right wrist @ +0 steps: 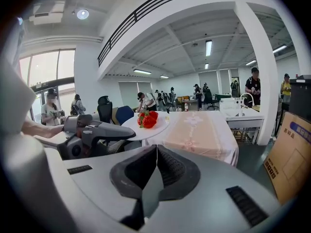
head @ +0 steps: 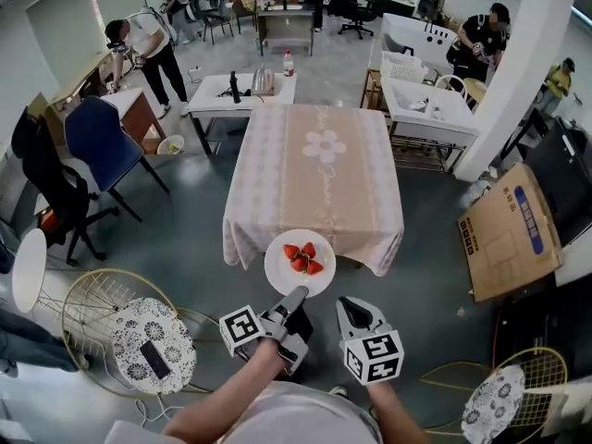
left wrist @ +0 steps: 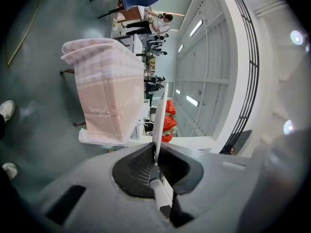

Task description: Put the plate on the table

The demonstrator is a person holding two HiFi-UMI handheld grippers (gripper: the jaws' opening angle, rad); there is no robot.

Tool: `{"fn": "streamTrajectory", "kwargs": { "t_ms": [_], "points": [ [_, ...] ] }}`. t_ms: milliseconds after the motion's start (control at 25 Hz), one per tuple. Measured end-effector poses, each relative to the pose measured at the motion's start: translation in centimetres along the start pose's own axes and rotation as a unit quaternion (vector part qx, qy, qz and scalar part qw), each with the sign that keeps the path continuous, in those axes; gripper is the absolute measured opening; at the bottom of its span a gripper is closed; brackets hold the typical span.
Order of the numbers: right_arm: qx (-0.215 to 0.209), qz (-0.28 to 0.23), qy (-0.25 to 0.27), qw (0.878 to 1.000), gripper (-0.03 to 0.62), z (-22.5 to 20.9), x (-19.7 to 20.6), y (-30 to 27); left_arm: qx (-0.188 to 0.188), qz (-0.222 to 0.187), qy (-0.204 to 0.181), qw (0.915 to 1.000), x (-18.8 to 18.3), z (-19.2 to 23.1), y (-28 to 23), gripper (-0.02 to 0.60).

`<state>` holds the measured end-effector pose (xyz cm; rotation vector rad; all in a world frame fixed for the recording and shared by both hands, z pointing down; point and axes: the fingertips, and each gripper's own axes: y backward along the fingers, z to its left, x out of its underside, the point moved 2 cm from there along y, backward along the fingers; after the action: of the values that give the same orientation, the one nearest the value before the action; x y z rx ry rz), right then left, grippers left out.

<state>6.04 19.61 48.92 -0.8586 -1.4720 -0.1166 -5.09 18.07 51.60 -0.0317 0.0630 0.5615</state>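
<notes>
A white plate [head: 280, 268] carrying red strawberries [head: 302, 257] hangs in the air just short of the near edge of the table with the pink flowered cloth [head: 319, 178]. My left gripper [head: 298, 296] is shut on the plate's near rim. In the left gripper view the plate [left wrist: 159, 120] shows edge-on between the pads, with the strawberries [left wrist: 168, 122] beside it and the table [left wrist: 109, 91] beyond. My right gripper [head: 346, 304] is beside it, shut and empty. The right gripper view shows its shut jaws [right wrist: 156, 152], the plate [right wrist: 146, 128] and the left gripper [right wrist: 92, 132].
A cardboard box [head: 509, 229] leans at the right of the table. Wire chairs with lace cushions [head: 153, 345] stand at the near left and near right. A blue chair [head: 102, 141] and a black chair are at the left. White tables [head: 242, 91] and several people are behind.
</notes>
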Motion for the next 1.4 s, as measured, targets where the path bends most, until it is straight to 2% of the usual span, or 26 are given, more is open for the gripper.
{"fn": "streamTrajectory", "kwargs": {
  "t_ms": [400,760,1080,1400],
  "points": [
    [0.003,-0.003,0.000,1.000,0.005,3.0,-2.7,-5.7,0.000,0.016,0.007,0.9999,-6.4,-0.2,-0.4,0.020],
    [0.009,-0.004,0.004,1.000,0.005,3.2,-3.4,-7.6,-0.001,0.022,0.013,0.9997,-8.3,0.3,-1.0,0.020],
    [0.011,-0.004,-0.015,1.000,0.005,0.1,-2.7,-8.2,-0.012,0.027,0.009,0.9995,-7.7,1.1,-4.0,0.020],
    [-0.028,-0.004,-0.007,1.000,0.005,-4.7,-4.3,-11.3,-0.014,-0.006,0.007,0.9998,-8.2,1.3,-9.0,0.020]
  ]
}}
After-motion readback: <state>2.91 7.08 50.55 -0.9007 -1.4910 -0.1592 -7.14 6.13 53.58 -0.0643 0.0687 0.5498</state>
